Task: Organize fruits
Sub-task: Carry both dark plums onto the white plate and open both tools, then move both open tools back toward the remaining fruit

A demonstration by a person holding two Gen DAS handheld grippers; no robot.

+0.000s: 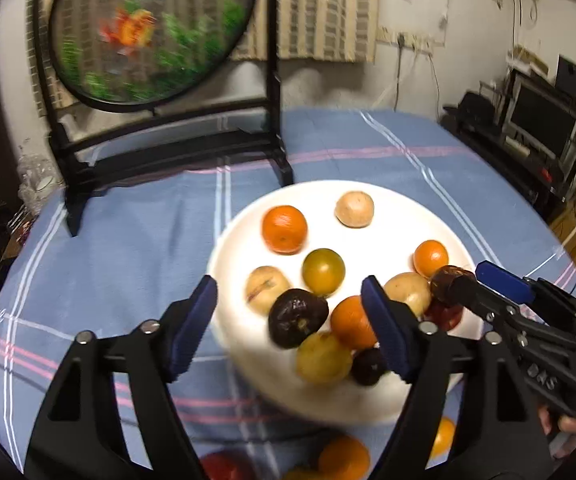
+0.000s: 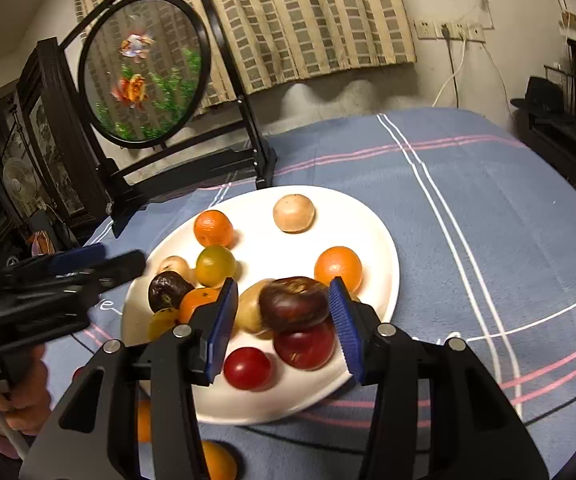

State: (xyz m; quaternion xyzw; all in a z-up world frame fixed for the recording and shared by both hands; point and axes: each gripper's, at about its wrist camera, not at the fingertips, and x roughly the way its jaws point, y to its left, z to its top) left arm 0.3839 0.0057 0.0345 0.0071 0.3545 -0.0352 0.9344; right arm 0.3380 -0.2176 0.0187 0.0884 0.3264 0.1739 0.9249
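Fruits (image 2: pixel 294 304) crowding white plate (image 2: pixel 372 216)

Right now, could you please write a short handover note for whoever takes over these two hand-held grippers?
Left hand-held gripper: open, empty, above the near-left part of the plate.
Right hand-held gripper: open around a dark fruit lying on the pile; its pads look apart from it, so no firm grip.
Done: about a dozen fruits are on the plate.
Left: several fruits on the cloth near you, including an orange and a red one.
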